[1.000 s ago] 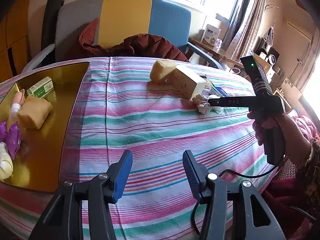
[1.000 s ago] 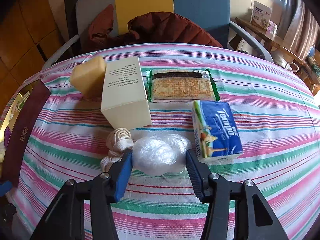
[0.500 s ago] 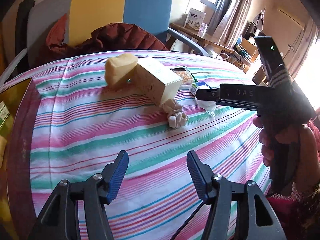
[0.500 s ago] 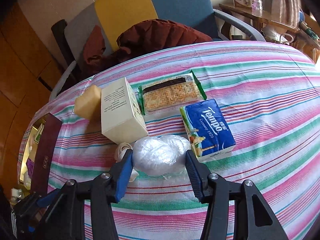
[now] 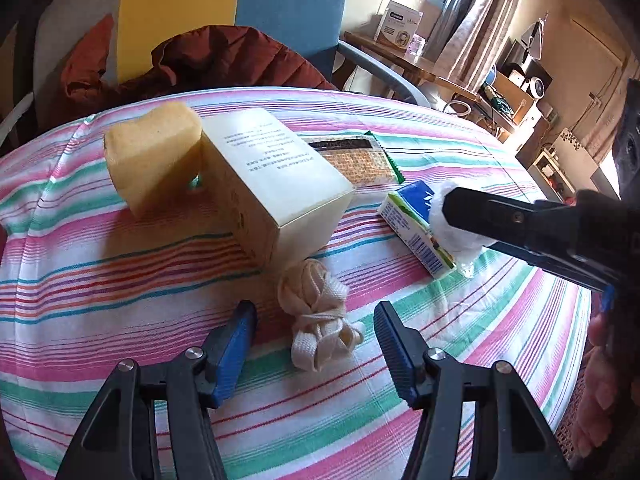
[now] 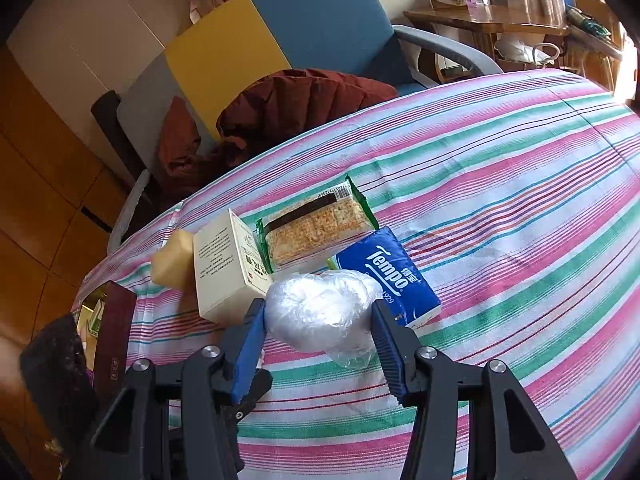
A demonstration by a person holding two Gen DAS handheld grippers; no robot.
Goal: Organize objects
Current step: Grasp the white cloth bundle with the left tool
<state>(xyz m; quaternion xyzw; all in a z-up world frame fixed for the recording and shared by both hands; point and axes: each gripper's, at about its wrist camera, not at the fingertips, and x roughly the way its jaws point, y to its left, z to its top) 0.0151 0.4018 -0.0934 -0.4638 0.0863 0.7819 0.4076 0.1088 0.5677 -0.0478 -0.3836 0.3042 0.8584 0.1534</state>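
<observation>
My left gripper (image 5: 314,340) is open, its fingers on either side of a bundle of cream lace (image 5: 318,318) lying on the striped tablecloth (image 5: 100,280). My right gripper (image 6: 318,334) is shut on a clear plastic bag ball (image 6: 320,310) and holds it above the cloth; it also shows in the left wrist view (image 5: 456,236). A cream box (image 5: 276,176), a yellow sponge (image 5: 154,156), a cracker packet (image 5: 352,156) and a blue Tempo tissue pack (image 6: 386,272) lie behind.
A dark red tray edge (image 6: 114,340) with small items sits at the table's left. A chair with a maroon jacket (image 6: 296,100) stands behind the table. A wooden side table (image 6: 492,20) is at the back right.
My left gripper has swung right from the tray and come in around the lace bundle. My right gripper has lifted the plastic bag ball off the cloth.
</observation>
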